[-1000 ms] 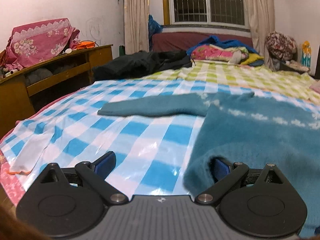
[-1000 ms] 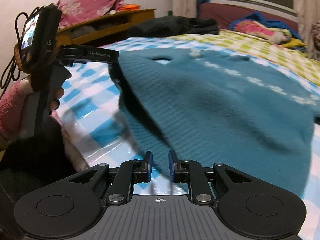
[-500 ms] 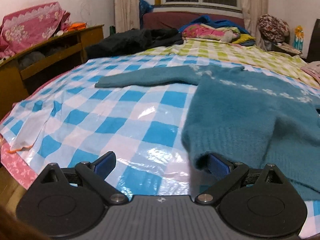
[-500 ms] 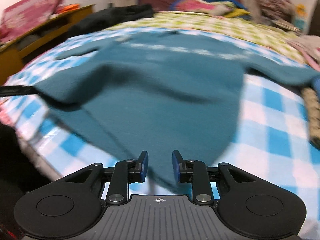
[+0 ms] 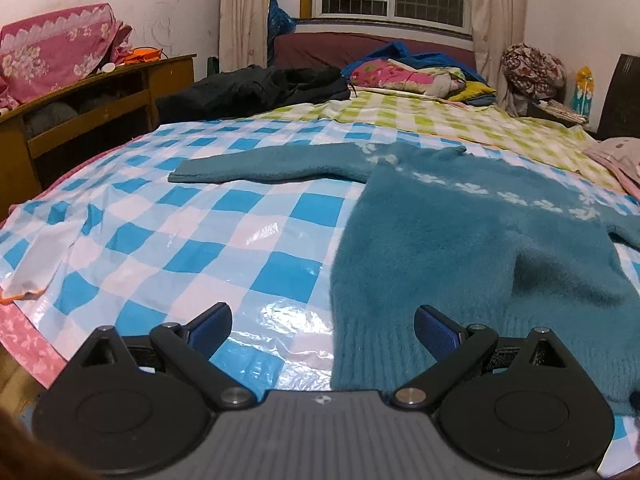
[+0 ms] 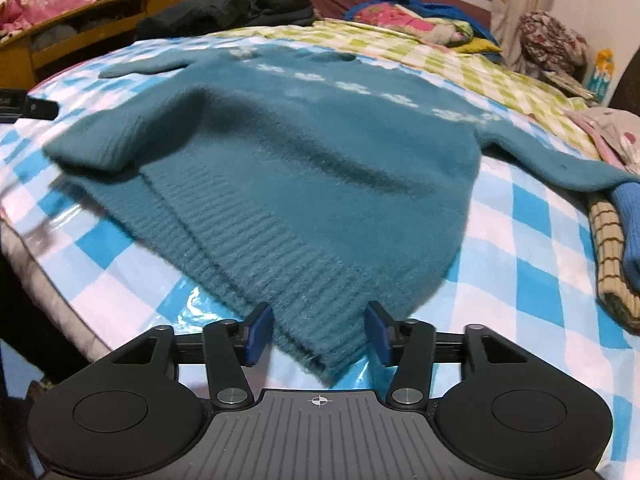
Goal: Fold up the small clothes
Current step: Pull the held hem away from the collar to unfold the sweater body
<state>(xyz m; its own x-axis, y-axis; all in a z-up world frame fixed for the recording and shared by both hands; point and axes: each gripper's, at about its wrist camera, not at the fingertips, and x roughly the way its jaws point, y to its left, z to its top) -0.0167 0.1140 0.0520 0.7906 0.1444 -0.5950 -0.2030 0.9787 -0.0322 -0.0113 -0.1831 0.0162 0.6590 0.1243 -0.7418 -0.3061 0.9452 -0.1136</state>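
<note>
I see the teal sweater [image 6: 320, 152] flat on the bed, its ribbed hem nearest me and its length running away; my right hand-held gripper [image 6: 318, 330] straddles that hem, jaws opening, while the left hand-held gripper [image 5: 322, 320] gapes wide beside the sweater's left corner.

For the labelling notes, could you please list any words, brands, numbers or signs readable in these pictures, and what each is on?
No readable text in either view.
The black gadget at the left edge of the right wrist view: any lettering is cut off and blurred.
The yellow and blue package by the far wall: its print is too small to read.
</note>
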